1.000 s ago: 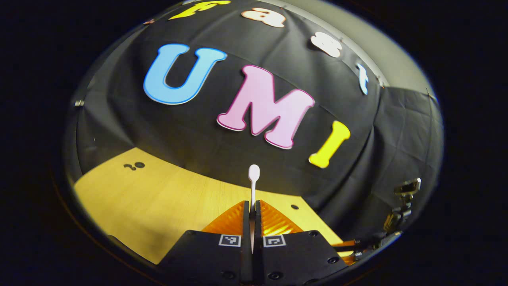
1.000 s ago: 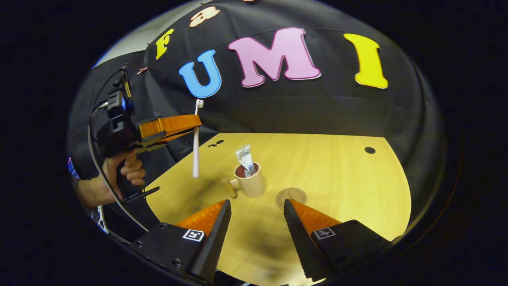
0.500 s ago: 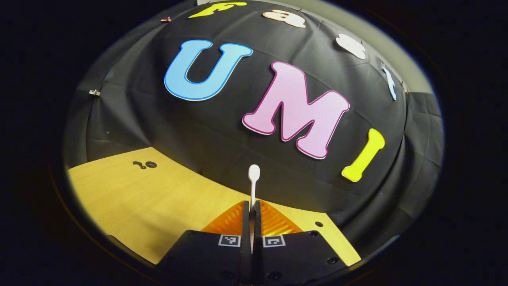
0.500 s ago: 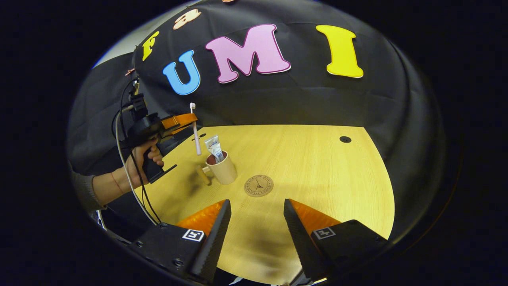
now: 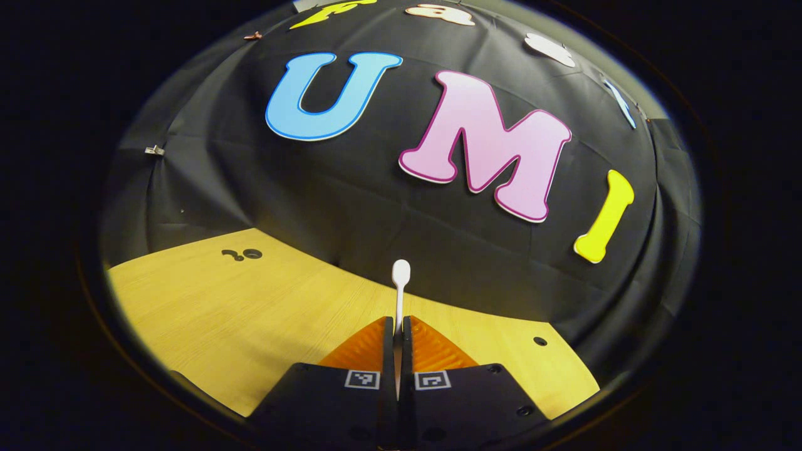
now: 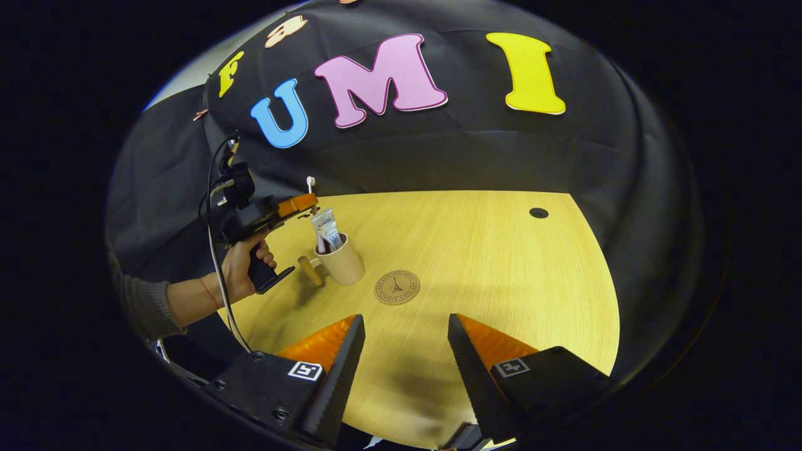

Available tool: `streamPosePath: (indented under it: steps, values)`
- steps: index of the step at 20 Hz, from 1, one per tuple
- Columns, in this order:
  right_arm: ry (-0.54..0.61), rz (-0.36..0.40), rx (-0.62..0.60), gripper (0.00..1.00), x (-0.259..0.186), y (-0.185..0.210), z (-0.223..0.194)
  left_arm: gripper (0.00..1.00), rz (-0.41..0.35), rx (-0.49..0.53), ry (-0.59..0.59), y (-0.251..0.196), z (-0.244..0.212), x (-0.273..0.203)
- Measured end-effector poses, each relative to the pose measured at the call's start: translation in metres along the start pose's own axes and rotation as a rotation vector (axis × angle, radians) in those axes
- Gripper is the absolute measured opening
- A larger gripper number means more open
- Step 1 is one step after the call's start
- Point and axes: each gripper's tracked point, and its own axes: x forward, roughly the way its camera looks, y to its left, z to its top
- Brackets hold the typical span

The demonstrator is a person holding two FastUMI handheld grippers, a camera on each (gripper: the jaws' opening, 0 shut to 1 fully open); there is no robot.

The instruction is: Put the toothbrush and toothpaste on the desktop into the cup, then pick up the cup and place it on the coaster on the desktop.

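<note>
A beige cup (image 6: 344, 268) with a side handle stands on the wooden table (image 6: 501, 263), with the toothpaste tube (image 6: 326, 228) upright inside it. A round coaster (image 6: 396, 287) lies just right of the cup. In the right gripper view, a hand holds my left gripper (image 6: 302, 203) directly above the cup's left rim. It is shut on the white toothbrush (image 6: 309, 182), which hangs upright with its lower end at the cup's mouth, behind the tube. In the left gripper view, the brush (image 5: 400, 275) rises between my left gripper's (image 5: 398, 322) pressed fingers. My right gripper (image 6: 401, 322) is open, nearer than the coaster.
The person's hand (image 6: 241, 269) and sleeve reach in from the left with a cable trailing. A small round hole (image 6: 538, 213) sits at the table's far right, and more holes (image 5: 243, 254) mark the table (image 5: 250, 313) near the cloth wall.
The left gripper has carried the toothbrush to the right and down, from beside the cup to over its mouth. The right gripper has drawn back, staying open.
</note>
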Motion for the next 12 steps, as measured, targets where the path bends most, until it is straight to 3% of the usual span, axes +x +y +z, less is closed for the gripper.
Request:
streamPosePath:
  steps: [6, 12]
  values:
    - [-0.005, -0.012, 0.014, 0.83, 0.005, -0.008, 0.004, 0.06, -0.008, 0.013, 0.039, 0.003, -0.018, -0.005]
    - [-0.007, 0.003, 0.009, 0.83, 0.009, -0.001, 0.008, 0.10, -0.067, 0.052, 0.121, -0.001, -0.041, -0.017]
